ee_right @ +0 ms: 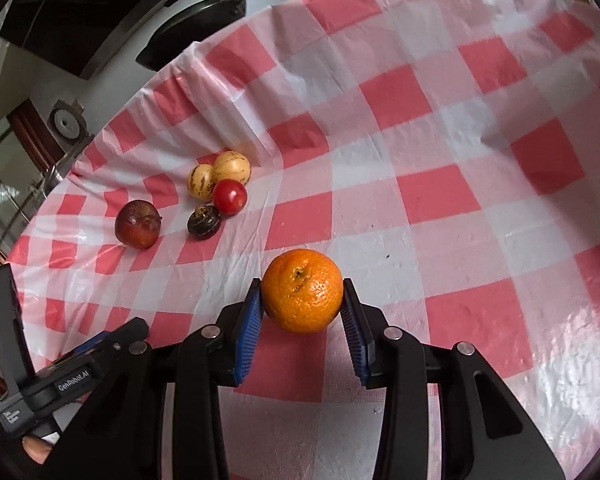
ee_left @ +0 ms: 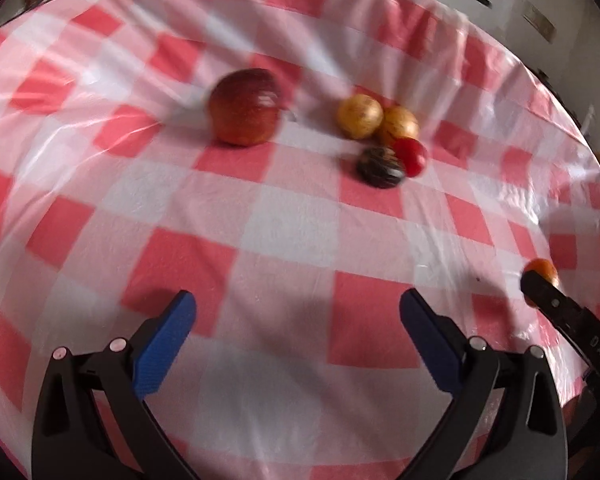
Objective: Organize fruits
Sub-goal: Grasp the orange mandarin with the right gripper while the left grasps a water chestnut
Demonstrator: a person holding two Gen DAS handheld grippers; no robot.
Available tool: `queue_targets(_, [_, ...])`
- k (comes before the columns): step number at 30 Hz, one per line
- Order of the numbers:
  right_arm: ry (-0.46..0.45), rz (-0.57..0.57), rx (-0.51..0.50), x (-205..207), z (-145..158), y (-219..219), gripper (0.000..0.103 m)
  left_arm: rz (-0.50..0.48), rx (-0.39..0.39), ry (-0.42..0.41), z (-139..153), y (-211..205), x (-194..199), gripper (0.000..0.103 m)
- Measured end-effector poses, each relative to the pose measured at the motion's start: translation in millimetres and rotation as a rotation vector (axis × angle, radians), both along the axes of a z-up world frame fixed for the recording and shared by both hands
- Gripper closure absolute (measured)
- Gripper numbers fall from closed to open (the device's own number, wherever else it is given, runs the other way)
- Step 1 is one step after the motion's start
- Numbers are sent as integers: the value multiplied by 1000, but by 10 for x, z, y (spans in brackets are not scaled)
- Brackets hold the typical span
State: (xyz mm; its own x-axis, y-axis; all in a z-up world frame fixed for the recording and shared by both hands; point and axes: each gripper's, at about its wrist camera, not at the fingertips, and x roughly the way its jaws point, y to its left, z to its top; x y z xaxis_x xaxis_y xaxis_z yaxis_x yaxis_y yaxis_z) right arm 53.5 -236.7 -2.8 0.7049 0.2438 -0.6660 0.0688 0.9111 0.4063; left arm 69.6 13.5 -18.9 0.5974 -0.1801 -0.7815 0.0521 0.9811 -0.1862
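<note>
Two pads: the right gripper (ee_right: 302, 300) has its blue fingers (ee_right: 248, 326) pressed on the left and right sides of the orange (ee_right: 302, 295), stem scar facing the camera; whether it rests on the tablecloth (ee_right: 440, 152) or is lifted I cannot tell.
Left fingers: the left gripper (ee_left: 298, 322) stands wide apart with nothing between its pads, over bare cloth; its view is motion-blurred.
Step in hand: probably carrying the orange to the fruit group at about 10 o'clock from it in the right wrist view.
Doing it well: keep the squeeze across the widest part and no harder than needed, since the peel looks soft; approach low and set it down beside the group, not onto it, because round fruit would likely roll on the slick cloth.
Orange: bright, pebbled skin, round, unblemished as far as shown.
Group: two yellow streaked fruits (ee_right: 220, 174) touching each other, a red tomato (ee_right: 230, 196) against them, a dark round fruit (ee_right: 203, 222) just beside it.
Apple: a dark red apple (ee_right: 137, 224) lies near, at 9 o'clock of the dark fruit.
</note>
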Motion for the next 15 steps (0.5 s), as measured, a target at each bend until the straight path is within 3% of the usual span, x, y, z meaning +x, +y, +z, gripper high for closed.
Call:
queue_targets(5, [7,-1,0,-4,-8,10,64,-53,86,-20,52,-380,313,2])
queue_targets(7, [13,-4,0,1,-17,11,64,-72,122,-15,55,-586,535,11])
queue_targets(11, [22,2,-4,20,-25,26,64,-75,171,-13,35,-821,863,17])
queue_targets(13, [25,7,-2,32,-32,33,64,-60,219,-18,9,-867,1000,26])
queue_targets(15, [26,8,3,39,-39,23,64,-67,203,-8,-9,-837,1089,40])
